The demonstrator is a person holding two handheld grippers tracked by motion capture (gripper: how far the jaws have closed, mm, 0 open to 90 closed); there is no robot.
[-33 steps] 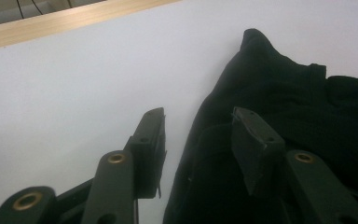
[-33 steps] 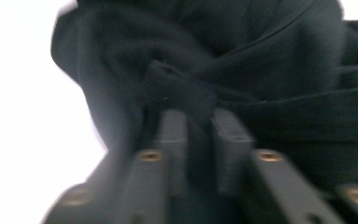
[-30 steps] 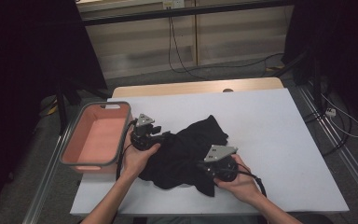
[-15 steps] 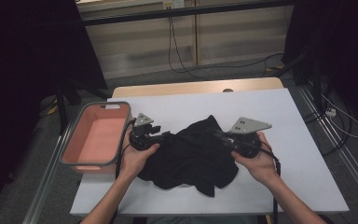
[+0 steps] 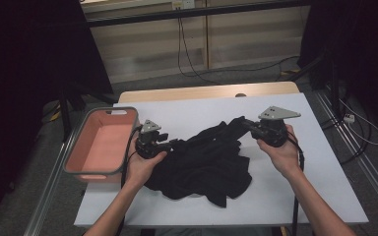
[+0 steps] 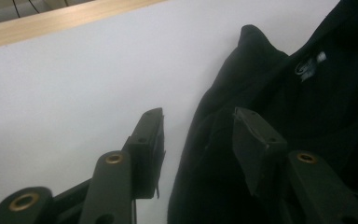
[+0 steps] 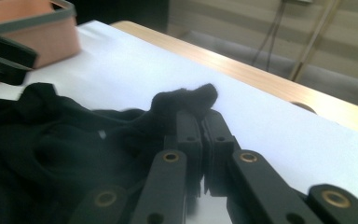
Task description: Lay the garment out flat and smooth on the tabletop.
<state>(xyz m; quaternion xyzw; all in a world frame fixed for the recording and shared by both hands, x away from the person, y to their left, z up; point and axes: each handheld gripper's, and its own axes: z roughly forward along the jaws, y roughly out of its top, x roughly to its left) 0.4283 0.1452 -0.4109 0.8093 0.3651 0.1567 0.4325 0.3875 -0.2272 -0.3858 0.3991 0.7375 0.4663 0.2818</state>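
Observation:
A black garment (image 5: 202, 164) lies crumpled in the middle of the white table (image 5: 325, 196). My right gripper (image 5: 244, 123) is shut on a corner of it at the cloth's far right, raised off the table. In the right gripper view a tuft of the garment (image 7: 186, 100) sticks out past the pinched tips of the right gripper (image 7: 204, 122). My left gripper (image 5: 175, 144) sits at the cloth's left edge. In the left gripper view, the left gripper (image 6: 198, 135) has its jaws apart, one over bare table and one over the garment (image 6: 307, 116), whose white label (image 6: 310, 67) shows.
A pink bin (image 5: 109, 109) stands at the table's left edge, close to my left hand; the bin (image 7: 42, 37) also appears at the top left of the right gripper view. Cables trail on the floor beyond the table's wooden far edge (image 5: 206, 92).
My right hand has carried its pinched corner of cloth from the front of the pile up and to the far right, stretching the garment wider. The left hand has stayed in place.

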